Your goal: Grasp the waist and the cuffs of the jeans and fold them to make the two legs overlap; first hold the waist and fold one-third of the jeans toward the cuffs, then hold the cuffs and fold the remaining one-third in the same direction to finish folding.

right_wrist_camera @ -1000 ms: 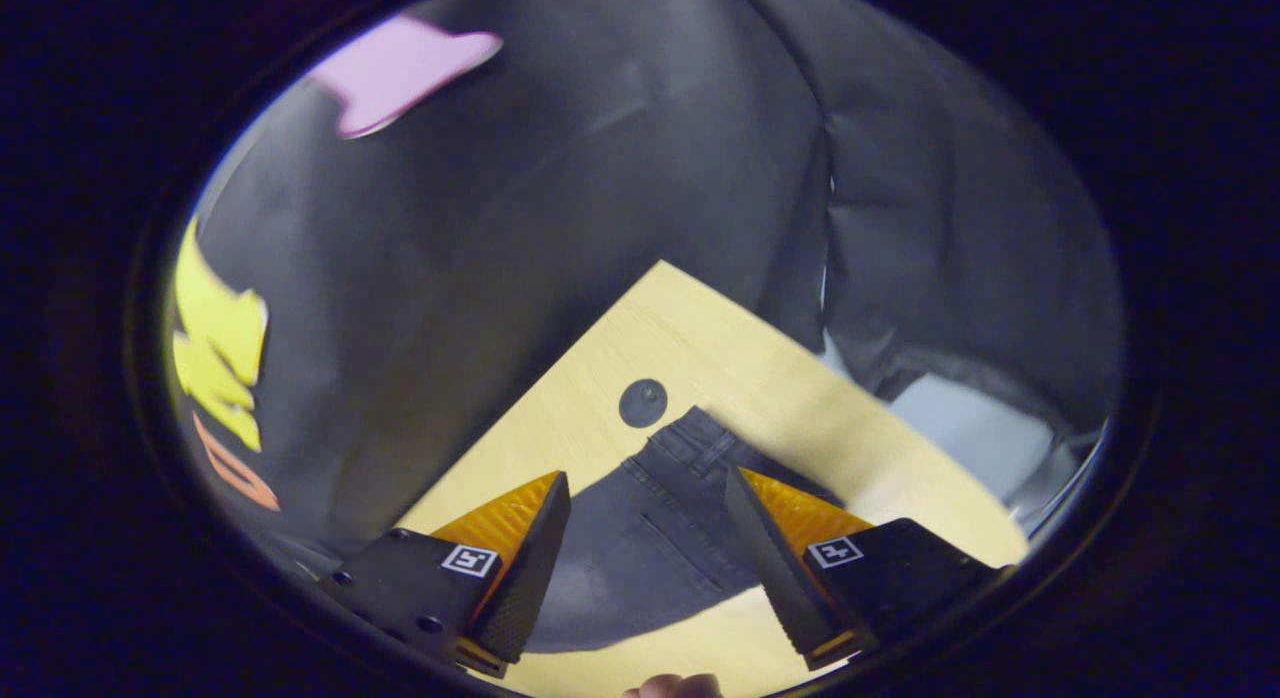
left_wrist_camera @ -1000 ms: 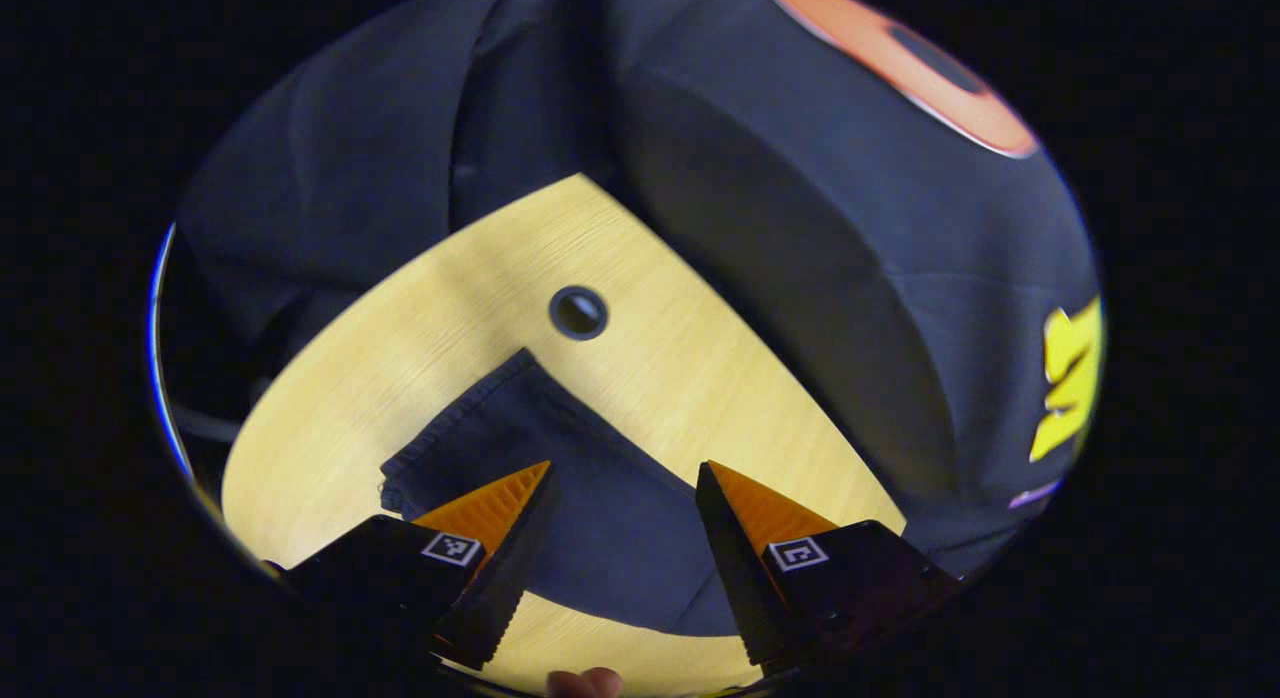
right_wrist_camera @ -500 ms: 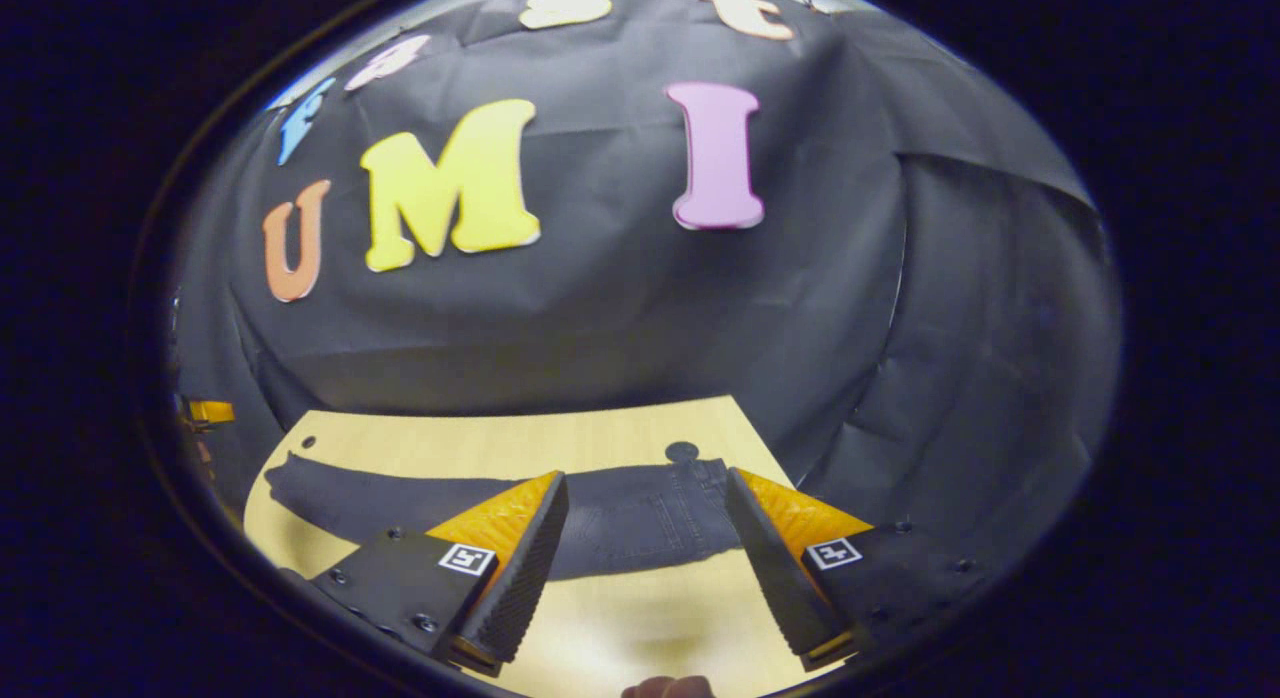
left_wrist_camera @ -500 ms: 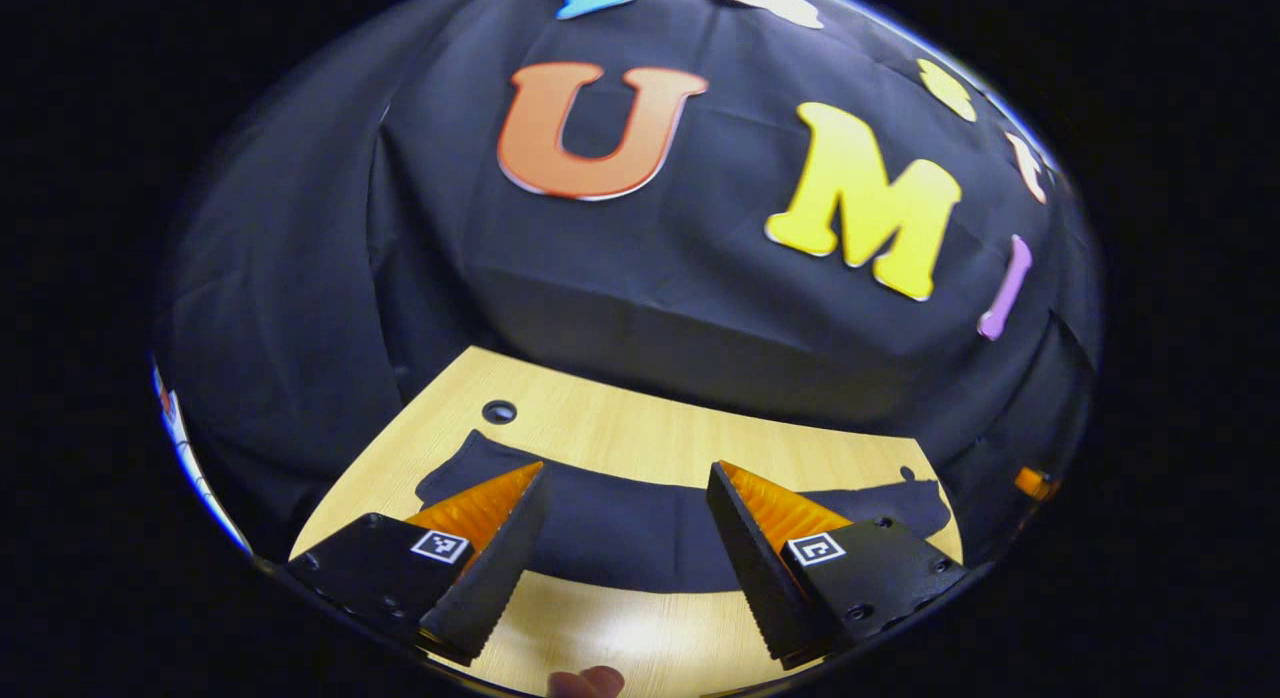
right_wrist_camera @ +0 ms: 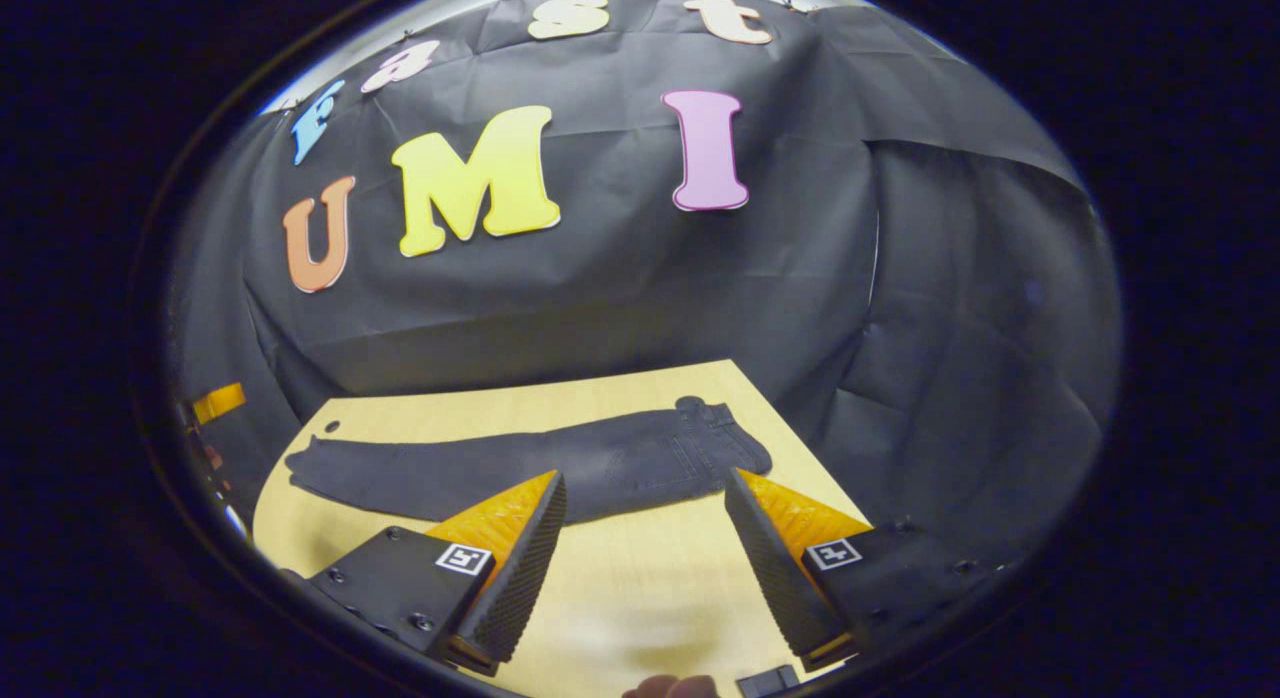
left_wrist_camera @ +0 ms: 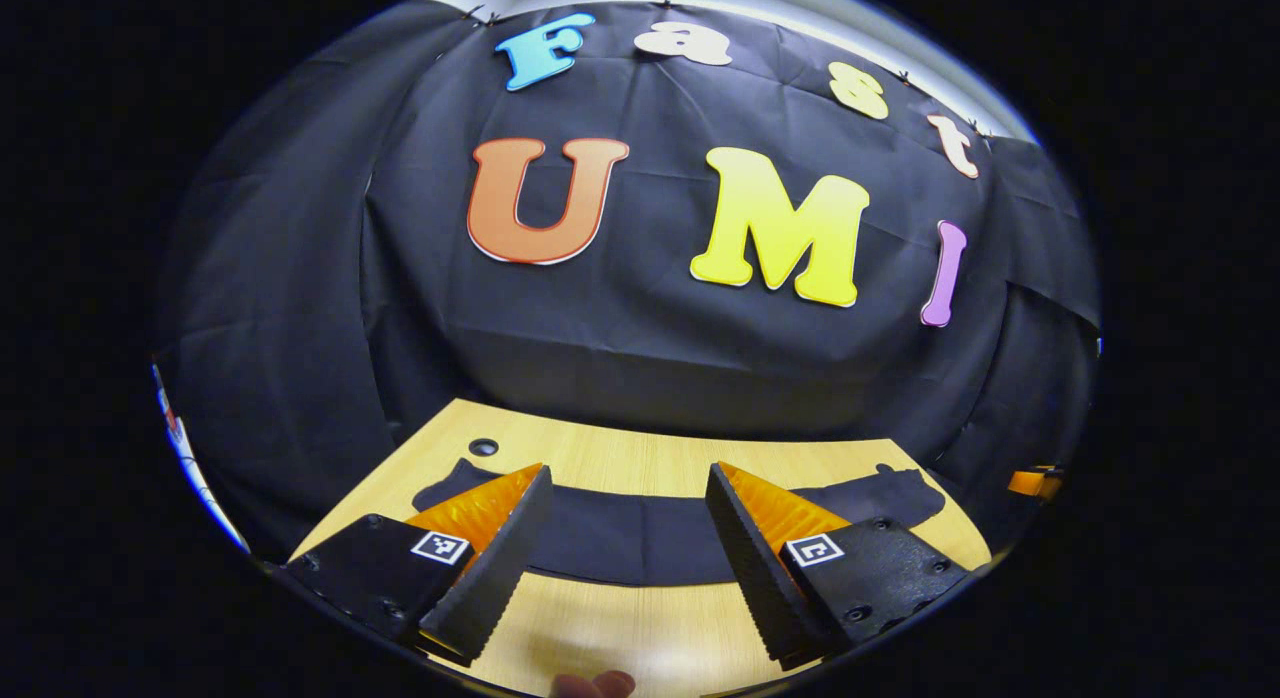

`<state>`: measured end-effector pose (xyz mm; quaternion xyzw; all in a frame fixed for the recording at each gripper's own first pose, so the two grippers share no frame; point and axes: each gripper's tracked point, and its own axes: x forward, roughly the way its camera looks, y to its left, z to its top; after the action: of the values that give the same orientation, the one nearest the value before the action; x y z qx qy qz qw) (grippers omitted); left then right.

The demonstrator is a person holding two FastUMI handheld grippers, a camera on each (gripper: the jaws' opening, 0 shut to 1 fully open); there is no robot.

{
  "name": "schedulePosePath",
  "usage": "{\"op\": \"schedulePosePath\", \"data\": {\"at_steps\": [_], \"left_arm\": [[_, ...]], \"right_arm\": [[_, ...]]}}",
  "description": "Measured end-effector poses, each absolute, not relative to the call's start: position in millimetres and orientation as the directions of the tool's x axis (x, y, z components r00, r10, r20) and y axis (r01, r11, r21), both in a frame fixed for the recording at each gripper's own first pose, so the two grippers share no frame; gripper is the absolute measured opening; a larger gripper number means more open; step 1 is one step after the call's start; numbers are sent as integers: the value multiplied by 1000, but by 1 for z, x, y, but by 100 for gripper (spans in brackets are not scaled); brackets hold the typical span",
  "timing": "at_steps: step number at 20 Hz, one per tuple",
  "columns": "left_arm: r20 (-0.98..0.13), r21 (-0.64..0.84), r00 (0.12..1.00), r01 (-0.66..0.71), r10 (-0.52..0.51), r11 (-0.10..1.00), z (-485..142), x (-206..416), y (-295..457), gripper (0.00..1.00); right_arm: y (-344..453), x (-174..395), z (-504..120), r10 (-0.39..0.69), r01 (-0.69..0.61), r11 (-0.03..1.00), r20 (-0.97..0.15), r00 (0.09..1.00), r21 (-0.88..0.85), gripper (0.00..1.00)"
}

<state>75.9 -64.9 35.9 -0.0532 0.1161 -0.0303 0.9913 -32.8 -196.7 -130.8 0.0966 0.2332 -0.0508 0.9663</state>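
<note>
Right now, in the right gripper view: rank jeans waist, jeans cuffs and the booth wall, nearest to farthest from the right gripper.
1. Jeans waist, ahead, slightly right.
2. Jeans cuffs, far left on the table.
3. Booth wall, behind the table.
Right gripper open, holding nothing.

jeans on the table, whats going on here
A person holds a two-finger gripper in each hand over a wooden table. Dark jeans lie flat and stretched out on it, waist toward the right in the right gripper view, cuffs toward the left. The jeans look already folded lengthwise, one leg over the other; neither of the thirds folds is done yet. The left gripper and right gripper are both open, off the cloth, holding nothing.
</note>
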Motion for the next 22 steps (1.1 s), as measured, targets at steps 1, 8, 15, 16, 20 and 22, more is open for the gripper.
{"op": "schedulePosePath", "data": {"at_steps": [1, 8, 15, 16, 20, 22], "left_arm": [[-218, -97, 974, 47, -68, 994, 39, 75, -67, 99], [-262, -87, 964, 11, -34, 996, 32, 72, -79, 99], [-317, -57, 948, -31, 11, 998, 28, 76, -93, 99], [-330, -49, 944, -35, 17, 998, 24, 77, -95, 99], [-373, -41, 927, -57, 38, 998, 11, 78, -97, 99], [-386, -41, 921, -68, 47, 997, 8, 79, -95, 99]], "right_arm": [[-202, -30, -134, -57, 150, 975, -465, 884, 166, 98], [-256, 23, -190, -72, 234, 938, -515, 854, 257, 98], [-321, 125, -279, -125, 338, 894, -561, 818, 293, 98], [-325, 136, -294, -124, 337, 897, -569, 813, 285, 98], [-334, 166, -345, -126, 344, 905, -614, 779, 250, 98], [-330, 169, -361, -99, 332, 905, -625, 774, 267, 98]]}}
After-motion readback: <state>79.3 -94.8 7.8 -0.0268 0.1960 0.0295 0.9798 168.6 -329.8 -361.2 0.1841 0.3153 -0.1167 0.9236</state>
